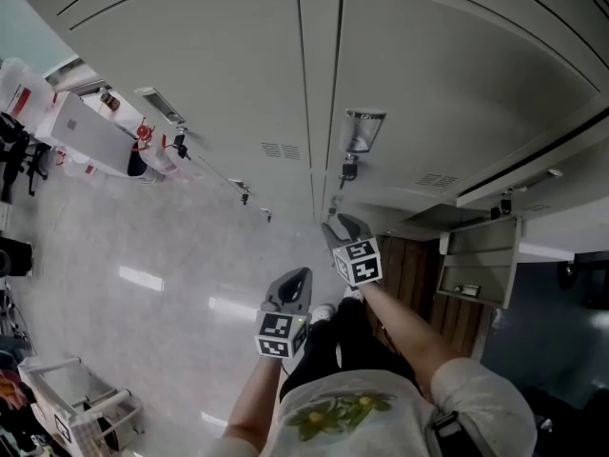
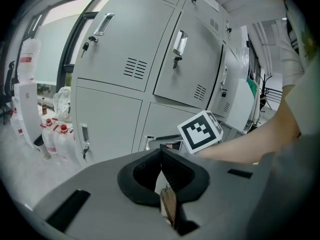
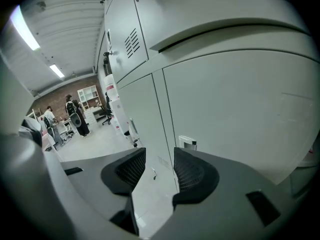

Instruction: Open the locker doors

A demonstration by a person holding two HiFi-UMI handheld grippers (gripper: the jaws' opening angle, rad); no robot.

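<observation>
A wall of grey lockers [image 1: 219, 74] fills the head view. One door [image 1: 438, 93] has a chrome handle [image 1: 362, 129] with a key [image 1: 348, 169] hanging under it. My right gripper [image 1: 344, 227] is held just below that handle, close to the locker fronts. In the right gripper view it [image 3: 159, 166] is open with nothing between its fingers, pointing at the seam between two lower doors near a small latch [image 3: 186, 142]. My left gripper [image 1: 293, 282] hangs lower and farther from the lockers. In the left gripper view it [image 2: 161, 153] is shut and empty.
To the right a locker door [image 1: 481, 260] stands ajar beside a wood panel [image 1: 414, 269]. White boxes and bottles [image 1: 86, 131] sit at the lockers' left end, and a wire cart [image 1: 76, 403] is at the lower left. People [image 3: 75, 115] stand far down the room.
</observation>
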